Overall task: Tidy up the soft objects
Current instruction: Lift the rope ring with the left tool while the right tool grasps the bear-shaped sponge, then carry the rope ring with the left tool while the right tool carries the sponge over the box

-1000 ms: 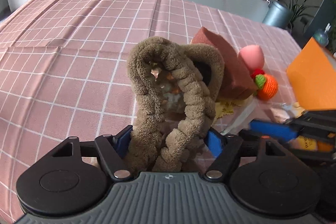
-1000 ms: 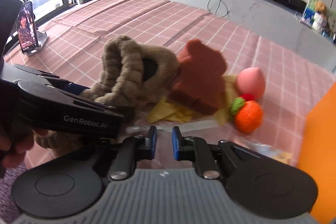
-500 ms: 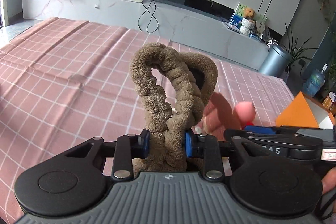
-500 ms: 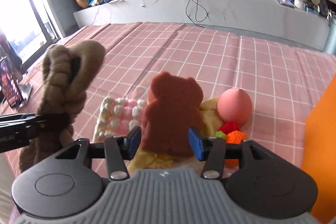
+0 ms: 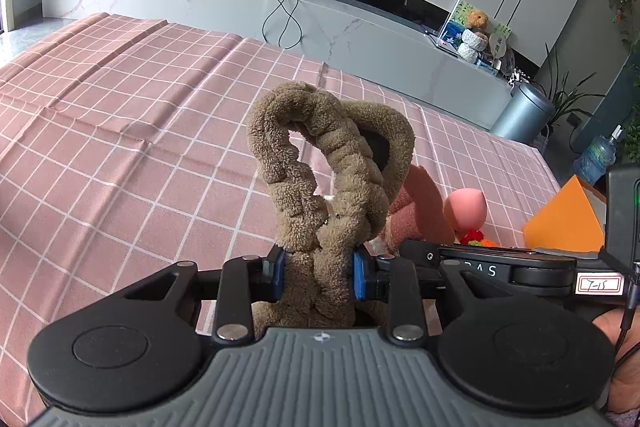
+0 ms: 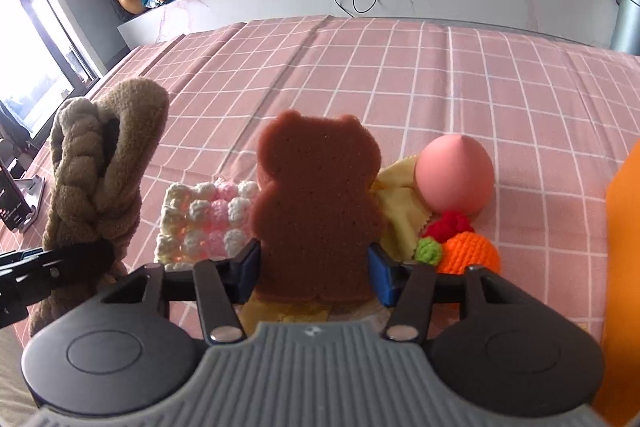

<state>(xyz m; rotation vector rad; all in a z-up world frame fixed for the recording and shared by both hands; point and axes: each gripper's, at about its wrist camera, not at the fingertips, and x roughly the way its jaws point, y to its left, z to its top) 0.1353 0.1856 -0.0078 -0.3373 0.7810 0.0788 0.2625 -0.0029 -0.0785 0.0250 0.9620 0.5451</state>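
My left gripper [image 5: 318,275] is shut on a brown fluffy plush headband [image 5: 332,163] and holds it upright above the pink checked cloth; the headband also shows in the right wrist view [image 6: 104,163] at the left. My right gripper [image 6: 314,273] is shut on a brown bear-shaped sponge [image 6: 316,203], held upright. On the cloth behind it lie a white and pink crochet pad [image 6: 204,219], a yellow cloth [image 6: 400,203], a pink egg-shaped sponge [image 6: 454,179] and an orange crochet fruit [image 6: 468,251].
An orange box [image 5: 564,219] stands at the right, and its side [image 6: 622,267] fills the right wrist view's right edge. A phone on a stand [image 6: 16,203] sits at the far left. The pink checked tablecloth [image 5: 120,131] stretches left and back. A grey console [image 5: 360,35] runs behind.
Both grippers rose from the pile. The left closed on the headband and lifted it. The right opened, then closed on the bear sponge and raised it upright.
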